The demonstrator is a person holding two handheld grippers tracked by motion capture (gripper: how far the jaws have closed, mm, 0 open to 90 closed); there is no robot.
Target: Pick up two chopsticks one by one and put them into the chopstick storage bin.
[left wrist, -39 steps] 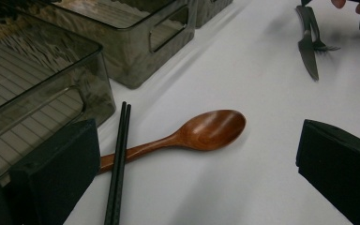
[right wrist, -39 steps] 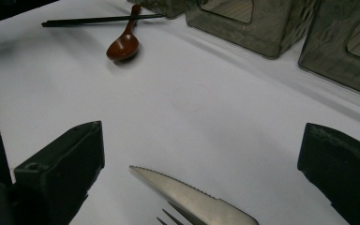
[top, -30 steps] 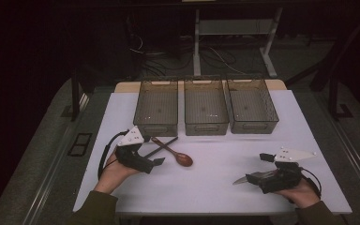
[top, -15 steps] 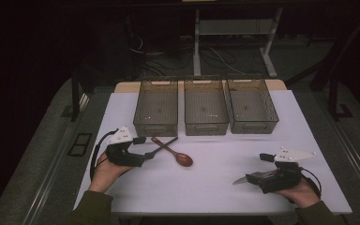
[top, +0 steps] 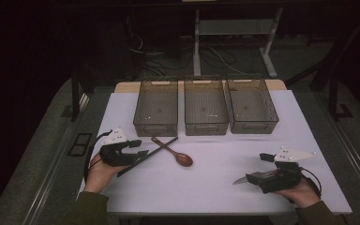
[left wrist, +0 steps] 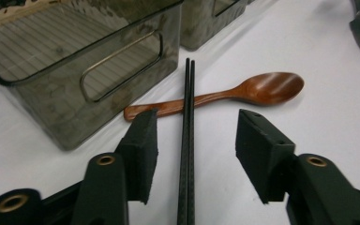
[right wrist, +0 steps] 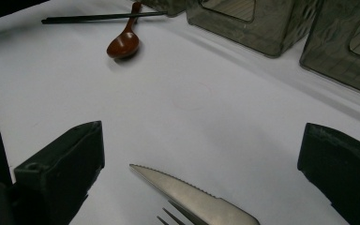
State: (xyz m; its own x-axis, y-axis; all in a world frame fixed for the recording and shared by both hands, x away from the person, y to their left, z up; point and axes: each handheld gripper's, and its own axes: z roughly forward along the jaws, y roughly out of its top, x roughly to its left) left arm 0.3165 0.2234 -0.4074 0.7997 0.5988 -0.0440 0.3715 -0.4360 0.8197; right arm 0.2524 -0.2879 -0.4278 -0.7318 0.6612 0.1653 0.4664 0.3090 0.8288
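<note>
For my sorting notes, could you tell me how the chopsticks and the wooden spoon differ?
The chopsticks are black, thin and straight; the spoon is reddish-brown wood with a broad oval bowl. The chopsticks lie on top, crossing the spoon's handle, and run between the left gripper's open jaws; the spoon lies beyond them. Both rest on the white table.

I'm looking at a lab or test room: a white tabletop [top: 215,183] stands on a dark floor, with loose cables [top: 159,54] and a bare metal desk frame [top: 236,28] beyond its far edge.
</note>
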